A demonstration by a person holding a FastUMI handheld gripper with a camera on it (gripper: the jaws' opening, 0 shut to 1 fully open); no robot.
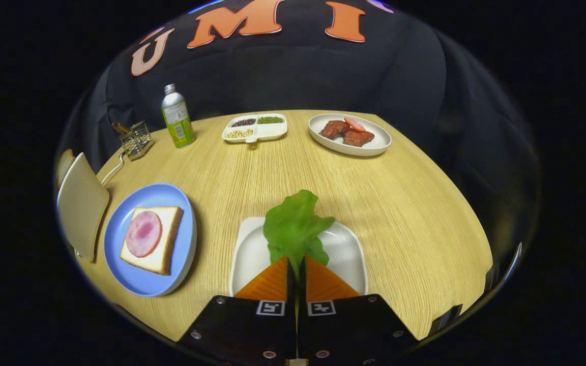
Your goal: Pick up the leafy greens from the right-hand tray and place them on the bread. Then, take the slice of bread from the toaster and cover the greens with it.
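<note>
The leafy greens (295,226) are showing bright green against a white tray (346,254), pinched by the gripper (296,264). The bread (163,249) is lying pale with a tan crust under a pink ham slice (143,233) on a light blue plate (158,195). The table (400,203) is showing light wood grain (fine streaks). Brown meat pieces (346,133) are sitting on a white dish (374,147).
</note>
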